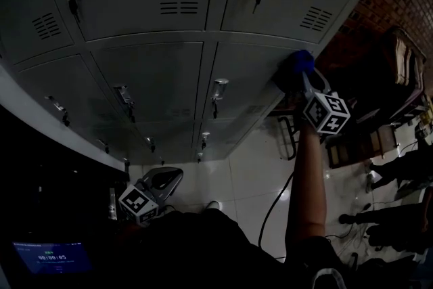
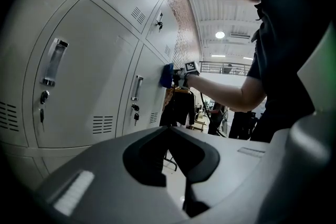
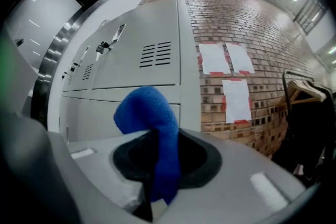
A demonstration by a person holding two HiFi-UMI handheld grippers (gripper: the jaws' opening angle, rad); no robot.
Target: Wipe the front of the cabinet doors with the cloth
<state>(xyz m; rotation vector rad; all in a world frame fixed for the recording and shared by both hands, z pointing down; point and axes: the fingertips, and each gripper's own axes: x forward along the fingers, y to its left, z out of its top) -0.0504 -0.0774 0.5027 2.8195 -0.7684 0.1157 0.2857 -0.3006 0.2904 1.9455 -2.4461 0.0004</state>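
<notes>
— We are in a dim hall with a red brick wall (image 3: 252,23) and a glossy floor of pale tiles (image 1: 250,172). In front of us is a bank of grey painted metal cabinet doors (image 1: 152,78).

— We see them as smooth, flat panels. Each has a block of louvred vent slots (image 3: 156,54), a bright metal handle (image 1: 218,88) and a small key hanging from its lock (image 1: 256,0).

— And the thick blue fleecy cloth (image 3: 157,134)?

— It has a soft nap and is folded into a rounded hump. It lies against the front of a door in the end column, on the brick-wall side. The right gripper (image 3: 152,186) has its jaws clenched on it. The cloth rises between them and flops over at the top.

— Our left gripper (image 1: 159,183) hangs low at our side, well apart from the doors. Its jaws are together with nothing between them.

— What else is around us?

— White paper sheets (image 3: 226,57) are fixed to the brick with red tape. A dark clothes rack with wooden hangers (image 3: 304,92) stands beside the wall. A black cable (image 1: 274,203) trails across the tiles. The handles and keys stick out from the panels, and they are the only things in the cloth's way.
</notes>
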